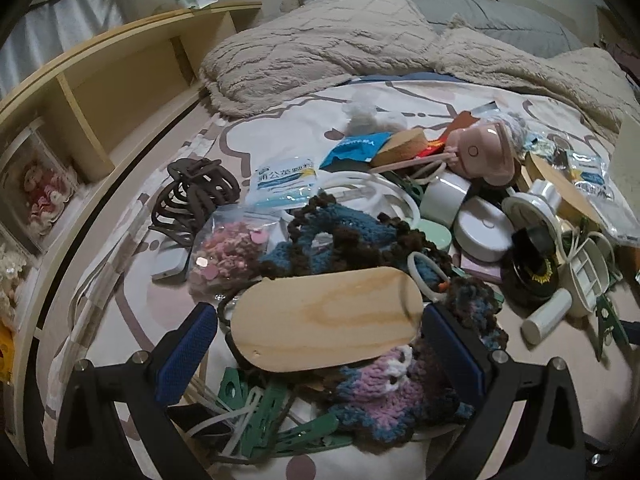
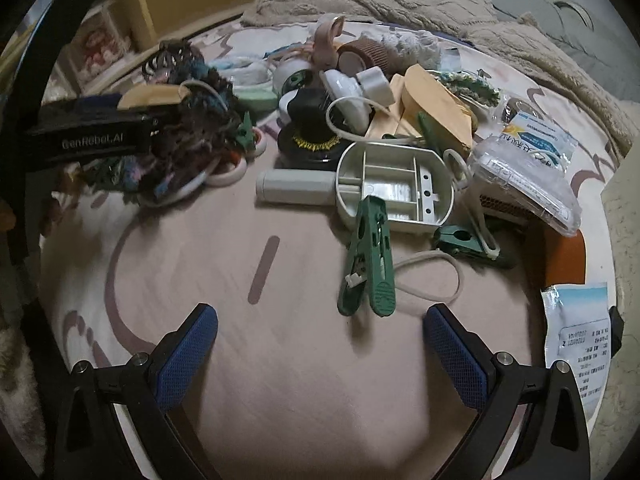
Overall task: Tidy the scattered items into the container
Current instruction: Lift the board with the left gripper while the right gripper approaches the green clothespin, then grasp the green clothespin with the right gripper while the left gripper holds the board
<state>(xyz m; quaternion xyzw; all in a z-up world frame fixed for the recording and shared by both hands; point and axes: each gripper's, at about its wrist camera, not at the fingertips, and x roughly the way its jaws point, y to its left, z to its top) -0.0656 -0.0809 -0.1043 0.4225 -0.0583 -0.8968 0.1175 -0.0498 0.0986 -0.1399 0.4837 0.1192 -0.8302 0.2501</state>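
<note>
The wooden paddle (image 1: 326, 320) lay atop the crochet pile (image 1: 384, 396) on the bedsheet (image 2: 280, 360), between the left gripper's (image 1: 320, 344) wide-spread blue pads — whether they touched it, I could not tell. The right gripper (image 2: 320, 344) hung wide and empty near a green clip (image 2: 370, 268); a compartment tray (image 2: 394, 188) sat just beyond.

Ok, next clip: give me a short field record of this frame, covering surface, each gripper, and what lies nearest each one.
surface: patterned bedsheet strewn with small items
left gripper: open, fingers either side of an oval wooden board; contact cannot be told
under the board: crocheted yarn piece, green clothespins
right gripper: open, empty, above bare sheet
nearest right gripper: green clothespin, beige compartment tray behind it
container: none clearly identifiable in either view
</note>
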